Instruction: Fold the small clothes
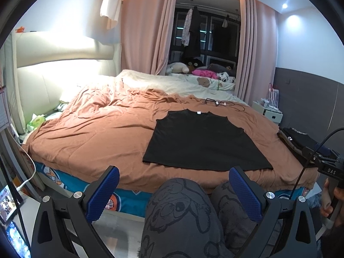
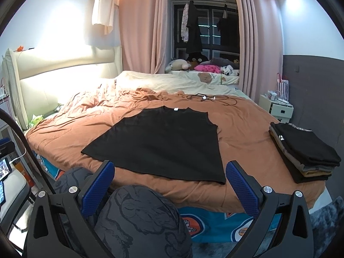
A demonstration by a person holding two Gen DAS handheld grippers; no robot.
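A: Bedroom, brown duvet [image 2: 236, 129] over a bed, pink curtains [image 1: 142, 32] at 12 o'clock. Jaw state?

B: Left gripper [image 1: 174, 191] spread wide, nothing between the blue pads. Right gripper [image 2: 169, 185] likewise spread and empty. Both hang off the bed's near edge, above the person's knees [image 2: 142, 217] in grey cartoon-print trousers.

A: Garment position?

B: One black shirt [image 2: 163, 142] lies flat on the duvet, hem toward the grippers, collar away. In the left wrist view it sits at 12 to 1 o'clock beyond the jaws; in the right wrist view, 11 to 12 o'clock. No contact with either gripper.

A: Writing?

B: "DAS" reads on the right gripper's body, seen at 3 o'clock in the left wrist view. White collar tag [image 2: 176, 109], unreadable.

A: Counts?

B: One stack of folded clothes [image 2: 305, 150] at 2 o'clock in the right wrist view; layer count unclear. One tangle of cables [image 2: 211, 98] beyond the collar.
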